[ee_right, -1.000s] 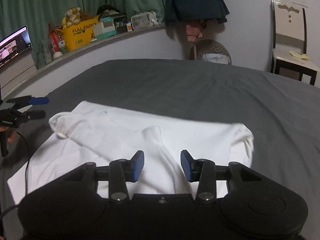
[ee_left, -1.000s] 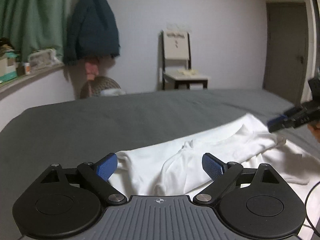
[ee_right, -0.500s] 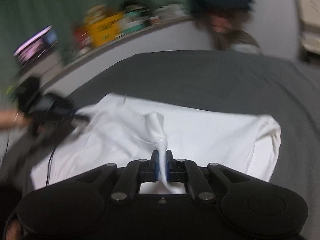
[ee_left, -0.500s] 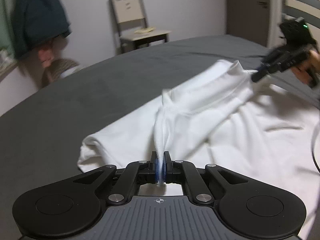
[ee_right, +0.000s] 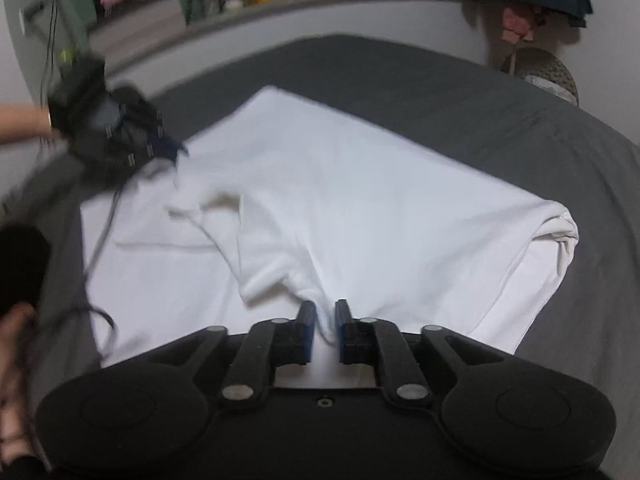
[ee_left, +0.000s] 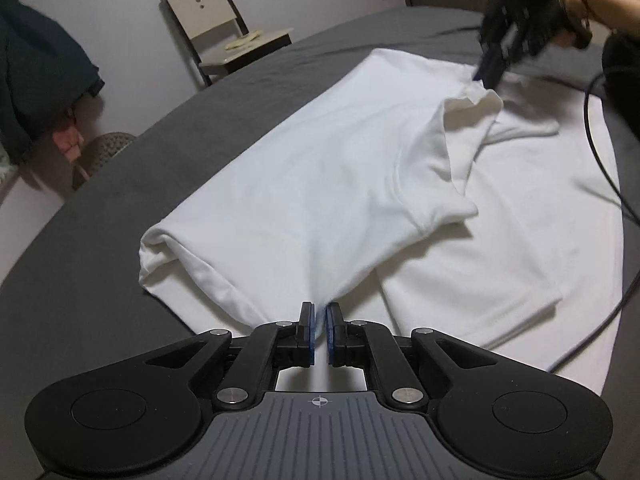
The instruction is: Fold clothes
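Folding: one side of the white T-shirt already lies over its middle, on the grey bed.
Left gripper: pinching shirt fabric.
Right gripper: slightly parted, jaws just opening, fabric between.
Left: further folds.

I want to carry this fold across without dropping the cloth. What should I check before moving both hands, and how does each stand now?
1. Left gripper pinching the white shirt: ok, jaws nearly shut with cloth between them.
2. Right gripper pinching the shirt: not ok. Its jaws have just been opening; a fold of cloth sits between them with gaps beside it.
3. Folded flap lies smooth: not ok, the sleeve is bunched.
4. Cable clear of the shirt: not ok, it trails across the cloth.
5. Room on the grey bed around the shirt: ok.
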### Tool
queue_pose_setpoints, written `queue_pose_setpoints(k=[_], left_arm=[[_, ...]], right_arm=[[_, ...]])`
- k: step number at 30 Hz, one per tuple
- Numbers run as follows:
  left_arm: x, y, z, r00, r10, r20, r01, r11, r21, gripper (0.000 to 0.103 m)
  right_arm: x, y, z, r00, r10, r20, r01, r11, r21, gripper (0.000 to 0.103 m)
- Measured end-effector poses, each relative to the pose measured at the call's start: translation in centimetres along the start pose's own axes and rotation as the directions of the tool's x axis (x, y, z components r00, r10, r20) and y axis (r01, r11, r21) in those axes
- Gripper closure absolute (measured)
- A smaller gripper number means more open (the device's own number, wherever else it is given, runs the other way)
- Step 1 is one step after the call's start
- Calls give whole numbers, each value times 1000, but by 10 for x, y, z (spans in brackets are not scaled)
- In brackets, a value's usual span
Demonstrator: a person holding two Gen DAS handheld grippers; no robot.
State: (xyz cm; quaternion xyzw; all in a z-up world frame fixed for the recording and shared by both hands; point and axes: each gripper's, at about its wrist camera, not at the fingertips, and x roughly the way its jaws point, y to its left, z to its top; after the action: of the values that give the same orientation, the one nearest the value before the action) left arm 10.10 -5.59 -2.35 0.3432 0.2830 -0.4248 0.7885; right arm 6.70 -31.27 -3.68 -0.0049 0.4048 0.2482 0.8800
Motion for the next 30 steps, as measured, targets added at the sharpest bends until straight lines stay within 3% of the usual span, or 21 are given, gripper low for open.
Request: queue_pose_setpoints(k=[2,5,8,11,13,15,17,19,24,28,30], left_arm=[[-6,1,1,1000,0,15,0,1000,-25,98],[-16,11,1,996,-5,85,17,989,-148,97],[-23,24,3,985,7,173,46,953,-298,97],[-18,30,11,969,4,249,100,910,-402,97],[-11,29,21,956,-8,293,143,885,-443,97],[2,25,30,953,-40,302,181,871,-457,97],[16,21,37,953,-80,291,216,855,-472,97],[33,17,41,957,-129,259,246,836,-491,97],[55,2,30,974,-155,168,220,836,-503,97],[53,5,22,971,-153,184,231,796,-559,97],[46,11,22,971,-130,201,225,782,-582,97]], right_arm=[[-15,-11,7,996,35,76,-41,996,79,76],[-35,-33,7,985,-51,165,13,975,223,65],[-29,-59,3,977,-192,94,142,911,388,66],[-15,-75,-4,981,-186,51,137,860,491,66],[-11,-81,-6,986,-145,81,79,839,539,66],[-5,-86,-8,988,-111,103,31,811,584,66],[0,-92,-11,991,-89,104,7,792,610,89],[0,-92,-17,990,-89,110,1,784,621,96],[-1,-93,-13,984,-156,91,68,786,614,99],[-1,-88,-9,985,-158,69,87,798,596,95],[-8,-83,-5,979,-184,93,98,812,576,85]])
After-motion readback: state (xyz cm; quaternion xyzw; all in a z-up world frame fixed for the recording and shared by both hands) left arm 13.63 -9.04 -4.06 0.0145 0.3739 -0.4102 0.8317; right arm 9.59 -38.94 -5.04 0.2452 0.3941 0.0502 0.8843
